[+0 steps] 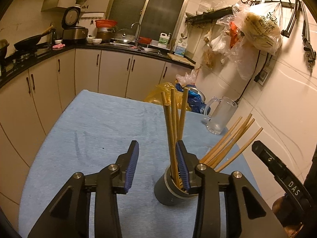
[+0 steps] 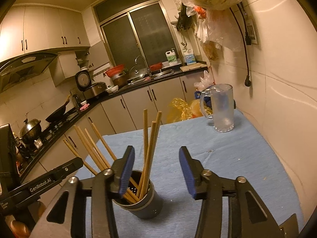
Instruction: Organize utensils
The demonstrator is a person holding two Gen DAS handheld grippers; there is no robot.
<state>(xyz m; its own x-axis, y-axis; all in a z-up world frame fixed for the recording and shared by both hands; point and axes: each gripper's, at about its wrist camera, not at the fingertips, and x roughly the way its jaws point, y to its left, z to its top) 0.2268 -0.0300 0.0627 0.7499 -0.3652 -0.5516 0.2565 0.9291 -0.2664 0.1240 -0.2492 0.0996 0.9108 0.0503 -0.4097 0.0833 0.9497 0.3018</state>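
Observation:
A dark grey round holder (image 1: 168, 192) (image 2: 148, 208) stands on the blue-covered table (image 1: 89, 129). Several wooden chopsticks (image 1: 173, 123) (image 2: 150, 138) stand in it: three nearly upright, and another bunch (image 1: 227, 144) (image 2: 93, 148) leaning out over the rim. My left gripper (image 1: 156, 146) is open just above the holder, its right pad beside the upright sticks and over the rim. My right gripper (image 2: 156, 150) is open too. Its left pad hangs over the rim, and nothing is pressed between its pads.
A clear glass mug (image 1: 220, 115) (image 2: 221, 109) stands at the table's far right corner by the tiled wall. Yellow and blue plastic bags (image 1: 168, 91) lie beyond the far edge. Kitchen cabinets and a counter (image 1: 79, 47) run along the back and left.

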